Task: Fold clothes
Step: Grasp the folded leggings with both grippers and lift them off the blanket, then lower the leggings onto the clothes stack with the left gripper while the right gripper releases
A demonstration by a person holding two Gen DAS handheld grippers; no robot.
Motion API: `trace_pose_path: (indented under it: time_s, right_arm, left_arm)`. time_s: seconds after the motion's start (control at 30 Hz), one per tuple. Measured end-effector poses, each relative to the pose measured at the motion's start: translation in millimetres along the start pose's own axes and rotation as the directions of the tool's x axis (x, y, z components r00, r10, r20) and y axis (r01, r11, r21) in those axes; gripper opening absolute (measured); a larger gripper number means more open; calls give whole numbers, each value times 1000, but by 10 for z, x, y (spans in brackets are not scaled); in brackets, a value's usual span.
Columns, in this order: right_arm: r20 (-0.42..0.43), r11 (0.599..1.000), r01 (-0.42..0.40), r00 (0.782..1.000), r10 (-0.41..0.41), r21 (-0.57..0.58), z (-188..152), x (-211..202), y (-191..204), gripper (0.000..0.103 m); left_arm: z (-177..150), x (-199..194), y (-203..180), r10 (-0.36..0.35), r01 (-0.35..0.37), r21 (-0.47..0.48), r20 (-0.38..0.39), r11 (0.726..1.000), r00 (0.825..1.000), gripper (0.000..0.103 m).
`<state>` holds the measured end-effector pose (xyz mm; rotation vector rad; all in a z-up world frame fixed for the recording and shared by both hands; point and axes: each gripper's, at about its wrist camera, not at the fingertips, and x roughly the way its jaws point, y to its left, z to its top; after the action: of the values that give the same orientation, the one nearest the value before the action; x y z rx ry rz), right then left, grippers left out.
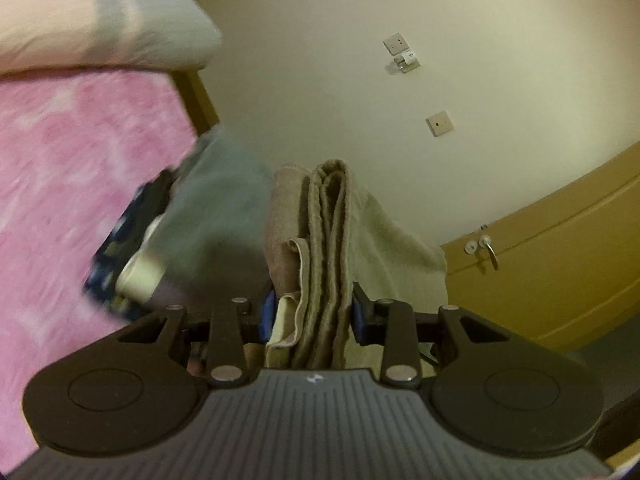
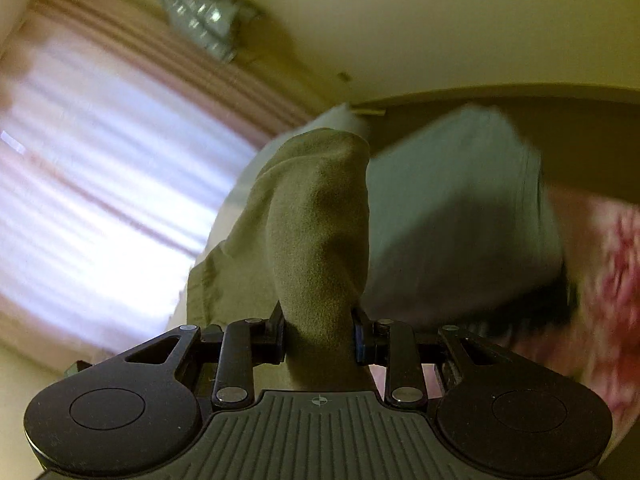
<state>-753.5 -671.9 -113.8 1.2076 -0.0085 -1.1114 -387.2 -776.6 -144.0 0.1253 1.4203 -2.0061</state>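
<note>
Above the pink bed (image 1: 80,184), left tool (image 1: 312,316) and right tool (image 2: 320,340) each pinch the beige fleecy garment (image 1: 326,240), held aloft; keep both corners level and taut for a clean crease.

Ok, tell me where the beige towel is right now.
The beige towel is clamped between both grippers: centre of the left wrist view in the left gripper, centre of the right wrist view in the right gripper, lifted beside the pink bedspread.
</note>
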Motion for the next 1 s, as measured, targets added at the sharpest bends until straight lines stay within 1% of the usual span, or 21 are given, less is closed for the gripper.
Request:
trace_pose_path:
  time_s: [0.1, 0.17, 0.3, 0.33, 0.37, 0.4, 0.43, 0.47, 0.5, 0.57, 0.6, 0.63, 0.67, 0.7, 0.73, 0.77, 0.8, 0.83, 0.87, 0.97, 1.0]
  right_arm:
    - [6, 1000, 4, 1000, -4, 22, 466, 203, -121, 29]
    - [2, 999, 6, 1000, -6, 38, 718, 365, -210, 29]
    - [-19, 997, 26, 1000, -25, 74, 984, 637, -377, 29]
    - [-24, 996, 37, 999, -35, 79, 1027, 702, -421, 29]
    - [-27, 995, 54, 998, -52, 78, 1058, 772, -463, 30]
    - [-32, 994, 82, 996, -80, 70, 1085, 850, -505, 35]
    - [-38, 989, 138, 990, -137, 53, 1113, 911, -537, 55]
    - [-35, 977, 212, 977, -211, 33, 1145, 937, -554, 66]
    - [-15, 963, 269, 963, -269, -2, 1158, 931, -554, 66]
    - [48, 937, 337, 941, -334, -86, 1139, 847, -512, 66]
    - [80, 926, 359, 933, -351, -115, 1115, 777, -485, 66]
    - [111, 920, 368, 928, -355, -138, 1081, 705, -460, 66]
    - [137, 914, 373, 925, -354, -157, 1045, 655, -430, 66]
    - [155, 912, 373, 924, -348, -173, 1005, 631, -391, 66]
    - [174, 909, 373, 923, -343, -188, 965, 607, -352, 65]
    - [190, 905, 371, 923, -334, -209, 925, 610, -301, 61]
    - [202, 900, 365, 925, -322, -237, 885, 646, -235, 44]
    - [207, 894, 366, 925, -318, -260, 833, 703, -176, 36]
    - [205, 885, 373, 923, -325, -277, 766, 788, -126, 32]
    - [231, 845, 422, 903, -362, -328, 534, 966, -15, 32]
    - [231, 837, 429, 901, -368, -341, 469, 998, -32, 32]
  left_arm:
    - [236, 418, -124, 13, -13, 13, -8, 1000, 1000, 31]
    - [393, 663, -119, 29, -29, 7, -20, 1000, 999, 31]
    - [581, 1042, -38, 60, -60, 6, -52, 998, 997, 32]
    - [604, 1113, 13, 82, -82, 2, -58, 997, 995, 35]
    - [618, 1151, 78, 121, -121, -4, -60, 993, 991, 38]
    - [632, 1190, 144, 160, -161, -9, -62, 987, 985, 38]
    - [646, 1228, 210, 198, -200, -15, -64, 980, 978, 38]
    - [660, 1267, 275, 236, -238, -20, -67, 971, 969, 37]
    - [665, 1250, 317, 264, -265, -27, -52, 964, 963, 37]
    - [661, 1104, 309, 291, -291, -29, 14, 956, 957, 36]
    - [666, 1043, 246, 300, -300, -3, 42, 954, 953, 36]
    - [671, 983, 183, 308, -310, 24, 69, 950, 949, 31]
    - [672, 962, 95, 306, -311, 64, 80, 948, 949, 22]
    - [669, 986, -21, 294, -301, 121, 72, 946, 953, 18]
    - [671, 1028, -132, 285, -291, 178, 62, 940, 957, 12]
    - [654, 1098, -223, 279, -284, 232, 51, 930, 959, 10]
    - [611, 1175, -299, 276, -276, 280, 42, 919, 960, 9]
    - [569, 1252, -375, 272, -268, 328, 32, 906, 962, 7]
    - [520, 1314, -405, 279, -270, 360, 29, 893, 960, 5]
    - [357, 1453, -342, 330, -316, 409, 40, 856, 943, 5]
    - [305, 1487, -299, 345, -331, 418, 43, 846, 938, 3]
